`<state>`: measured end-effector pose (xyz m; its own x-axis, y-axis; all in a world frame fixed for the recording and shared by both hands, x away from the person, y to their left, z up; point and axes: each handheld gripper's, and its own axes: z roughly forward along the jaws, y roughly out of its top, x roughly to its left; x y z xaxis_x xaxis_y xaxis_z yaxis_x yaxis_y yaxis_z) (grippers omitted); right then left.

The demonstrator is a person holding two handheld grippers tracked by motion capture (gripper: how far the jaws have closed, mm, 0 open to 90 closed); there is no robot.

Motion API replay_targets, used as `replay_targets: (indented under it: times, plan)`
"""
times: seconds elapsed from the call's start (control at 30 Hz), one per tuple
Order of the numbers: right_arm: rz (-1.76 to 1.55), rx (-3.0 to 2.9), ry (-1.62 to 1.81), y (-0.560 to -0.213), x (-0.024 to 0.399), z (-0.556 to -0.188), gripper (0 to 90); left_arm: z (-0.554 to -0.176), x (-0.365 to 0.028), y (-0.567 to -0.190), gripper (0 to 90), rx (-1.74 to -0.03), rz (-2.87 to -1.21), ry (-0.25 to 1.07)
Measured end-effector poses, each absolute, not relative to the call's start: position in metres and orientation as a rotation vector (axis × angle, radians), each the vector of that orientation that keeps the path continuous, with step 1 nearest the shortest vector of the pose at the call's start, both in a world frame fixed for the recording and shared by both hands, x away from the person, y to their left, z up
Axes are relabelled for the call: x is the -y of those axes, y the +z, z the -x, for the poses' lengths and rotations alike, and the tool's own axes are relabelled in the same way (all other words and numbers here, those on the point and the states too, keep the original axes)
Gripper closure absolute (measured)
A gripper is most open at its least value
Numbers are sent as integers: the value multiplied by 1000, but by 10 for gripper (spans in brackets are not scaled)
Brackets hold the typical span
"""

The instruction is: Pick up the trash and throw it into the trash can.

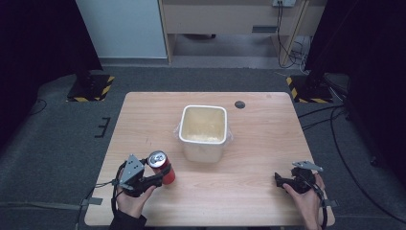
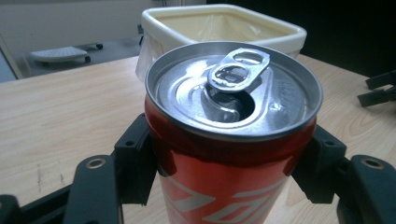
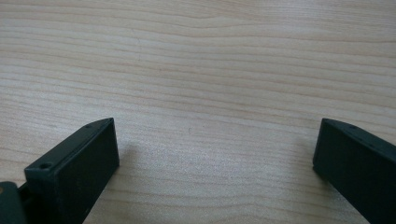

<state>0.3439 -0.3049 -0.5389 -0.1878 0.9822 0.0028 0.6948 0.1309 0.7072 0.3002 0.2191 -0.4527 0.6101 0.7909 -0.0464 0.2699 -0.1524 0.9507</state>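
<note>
**Operator:** Nearest to me, low in the frame of the high view, my left claw (image 1: 160,178) is clenched on the red can (image 1: 163,167), one jaw on each side of its wall, just under the rim. The can is at the lower left of the frame, upright, about level with the tabletop (image 1: 249,191); I cannot tell whether it rests there or is lifted a little.

**Observer:** How will it handle?

**Operator:** The tab is up and the mouth is open, so I judge it empty or partly drunk: light, with a thin wall that dents if I squeeze hard. The painted side is smooth and likely slippery. A hold on the stiffer band near the top seems right, and I would keep it upright in case liquid remains.

**Observer:** Any writing?

**Operator:** White shapes on the red side in the left gripper view, cut off at the bottom edge. I cannot read them, and no brand is legible.

**Observer:** The other hand?

**Operator:** My right claw (image 1: 280,180), lower right, is released, jaws wide apart over bare wood. Farther off, mid-frame, stands the white bin (image 1: 203,130) with a clear liner.
</note>
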Motion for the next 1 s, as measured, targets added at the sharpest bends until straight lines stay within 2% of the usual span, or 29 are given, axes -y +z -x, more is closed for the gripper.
replay_targets:
  times: [0.27,1.0]
  plan:
    - [-1607,-1947,809,-539,305,-344,6,-296,-221,-431,331,-843,-1670,607]
    - [-1600,-1954,811,-539,305,-344,5,-313,-204,-384,332,-759,-1582,651]
